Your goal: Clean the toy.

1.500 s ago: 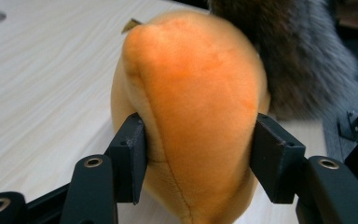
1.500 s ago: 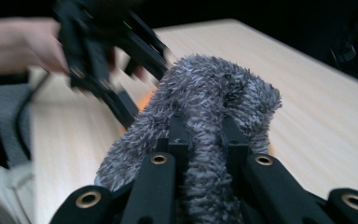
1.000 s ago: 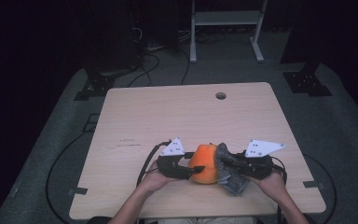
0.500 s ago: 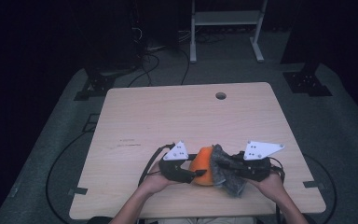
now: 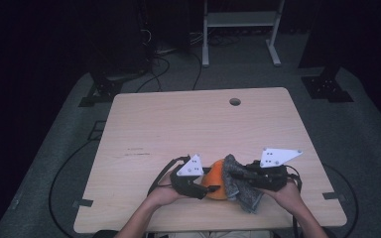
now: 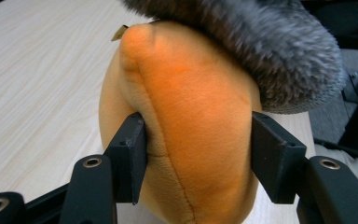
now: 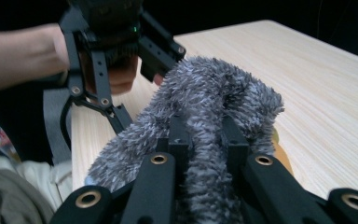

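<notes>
At the near edge of the pale wooden counter (image 5: 178, 124), around six o'clock, the left gripper (image 5: 198, 186) has its fingers (image 6: 130, 156) clenched on the rounded orange plush toy (image 5: 217, 179), pads pressing into both of its soft sides, while the right gripper (image 5: 235, 176) just at its three o'clock has its fingers (image 7: 179, 140) pinched tight on the shaggy grey fuzzy cloth (image 5: 240, 191) that drapes over the toy's far top. Farther off, toward twelve o'clock, a small round hole (image 5: 235, 101) sits in the counter near its far edge, and beyond it a white metal frame (image 5: 240, 29) stands on the dark floor.
</notes>
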Motion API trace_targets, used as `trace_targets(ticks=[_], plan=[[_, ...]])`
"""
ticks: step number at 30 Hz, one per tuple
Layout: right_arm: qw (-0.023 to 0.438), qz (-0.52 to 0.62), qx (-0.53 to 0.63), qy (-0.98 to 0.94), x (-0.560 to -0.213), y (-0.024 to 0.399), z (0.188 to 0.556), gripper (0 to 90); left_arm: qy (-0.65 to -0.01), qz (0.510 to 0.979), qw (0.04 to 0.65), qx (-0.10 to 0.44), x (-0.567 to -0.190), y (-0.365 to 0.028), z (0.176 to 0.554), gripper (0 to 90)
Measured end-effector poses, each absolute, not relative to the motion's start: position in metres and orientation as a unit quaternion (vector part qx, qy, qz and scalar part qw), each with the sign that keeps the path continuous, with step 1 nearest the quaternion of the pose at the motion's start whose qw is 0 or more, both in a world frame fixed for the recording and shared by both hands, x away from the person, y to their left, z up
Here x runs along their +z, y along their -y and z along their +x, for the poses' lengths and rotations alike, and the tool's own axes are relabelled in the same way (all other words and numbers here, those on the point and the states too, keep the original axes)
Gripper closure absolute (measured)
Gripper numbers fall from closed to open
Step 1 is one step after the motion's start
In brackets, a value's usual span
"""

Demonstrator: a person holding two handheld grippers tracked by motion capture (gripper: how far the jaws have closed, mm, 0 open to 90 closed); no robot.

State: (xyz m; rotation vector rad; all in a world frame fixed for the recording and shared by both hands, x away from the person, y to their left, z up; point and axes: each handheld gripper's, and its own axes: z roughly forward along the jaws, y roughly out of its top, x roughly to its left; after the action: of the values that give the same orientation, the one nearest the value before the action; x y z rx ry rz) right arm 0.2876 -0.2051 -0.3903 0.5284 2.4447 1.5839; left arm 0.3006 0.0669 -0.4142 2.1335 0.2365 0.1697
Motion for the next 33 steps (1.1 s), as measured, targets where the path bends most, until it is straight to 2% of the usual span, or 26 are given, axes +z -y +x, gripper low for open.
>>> trace_targets(ticks=[2, 5, 11, 16, 19, 22, 24, 26, 30, 33], plan=[[0.089, 0.183, 0.526, -0.826, -0.395, 0.205, 0.290, 78.7, -0.105, 0.868, 0.483, 0.048, -0.415, -0.071, 0.305, 39.3], [0.087, 0.191, 0.519, -0.828, -0.399, 0.206, 0.291, 78.6, -0.146, 0.846, 0.512, -0.005, -0.416, -0.074, 0.312, 29.4], [0.084, 0.180, 0.520, -0.831, -0.399, 0.205, 0.290, 78.6, -0.138, 0.856, 0.496, 0.048, -0.415, -0.072, 0.307, 43.3], [0.093, 0.225, 0.507, -0.827, -0.405, 0.221, 0.299, 78.4, -0.128, 0.866, 0.480, 0.061, -0.418, -0.077, 0.310, 44.4], [0.089, 0.224, 0.504, -0.829, -0.409, 0.216, 0.298, 78.5, -0.141, 0.870, 0.469, 0.061, -0.417, -0.080, 0.313, 38.3], [0.095, 0.223, 0.500, -0.831, -0.410, 0.211, 0.298, 78.6, -0.161, 0.860, 0.482, 0.033, -0.412, -0.079, 0.314, 22.7], [0.083, 0.222, 0.508, -0.828, -0.412, 0.208, 0.297, 78.6, -0.161, 0.855, 0.492, 0.023, -0.408, -0.074, 0.311, 22.3], [0.078, 0.211, 0.507, -0.832, -0.413, 0.205, 0.294, 78.6, -0.141, 0.869, 0.471, 0.056, -0.408, -0.071, 0.307, 27.2], [0.065, 0.209, 0.516, -0.828, -0.410, 0.210, 0.295, 78.3, -0.115, 0.872, 0.470, 0.077, -0.410, -0.071, 0.302, 43.6], [0.099, 0.228, 0.518, -0.819, -0.406, 0.213, 0.296, 78.1, -0.102, 0.872, 0.472, 0.076, -0.410, -0.072, 0.301, 45.9]])
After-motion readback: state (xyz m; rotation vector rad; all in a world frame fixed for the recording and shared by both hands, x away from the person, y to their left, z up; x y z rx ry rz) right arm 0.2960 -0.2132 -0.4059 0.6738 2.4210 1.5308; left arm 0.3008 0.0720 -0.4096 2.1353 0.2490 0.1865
